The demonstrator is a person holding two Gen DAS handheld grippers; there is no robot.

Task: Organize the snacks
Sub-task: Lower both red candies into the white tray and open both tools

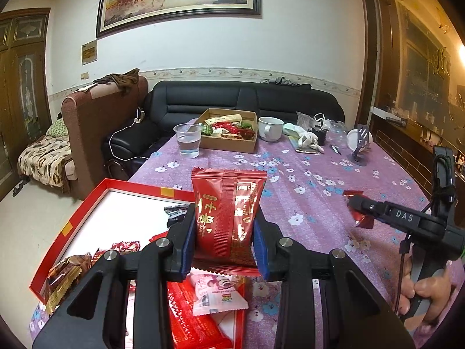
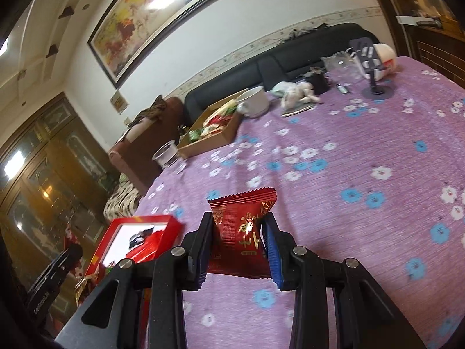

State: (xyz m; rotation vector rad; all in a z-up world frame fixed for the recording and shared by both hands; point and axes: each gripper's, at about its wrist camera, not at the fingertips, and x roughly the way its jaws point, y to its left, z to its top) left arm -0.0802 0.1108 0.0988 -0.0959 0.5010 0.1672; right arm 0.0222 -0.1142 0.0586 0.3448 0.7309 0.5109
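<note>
The left gripper (image 1: pixel 223 232) is raised a little above the table, with its two black fingers pointing forward, and its blue pads (image 1: pixel 187 247) pinch a red snack packet (image 1: pixel 228 218) from both sides. The packet stands upright between the jaws, above the near right corner of the red box (image 1: pixel 87 203). The right gripper (image 2: pixel 237 247) is tilted (the whole room leans in its view), and its jaws are pressed on a second red packet (image 2: pixel 242 232), which hangs over the purple tablecloth (image 2: pixel 348 174), to the right of the red box (image 2: pixel 171 222). In the left view this gripper (image 1: pixel 356 206) comes in from the right side, and the person's hand (image 1: pixel 421 290) closes around its handle.

Between the two grippers and the brown cardboard box (image 1: pixel 229 142) the cloth is bare. The red box lies at the left edge of the table, where the cloth hangs down to the floor. Far behind stand a clear plastic cup (image 1: pixel 189 139) with water and a white mug (image 1: pixel 270 128), just beside the cardboard box.

Both packets are shiny foil with gold letters and zigzag ends. The red box has low walls and a white bottom, with several wrapped snacks (image 1: pixel 66 273) inside. The cloth has white and blue flowers.
</note>
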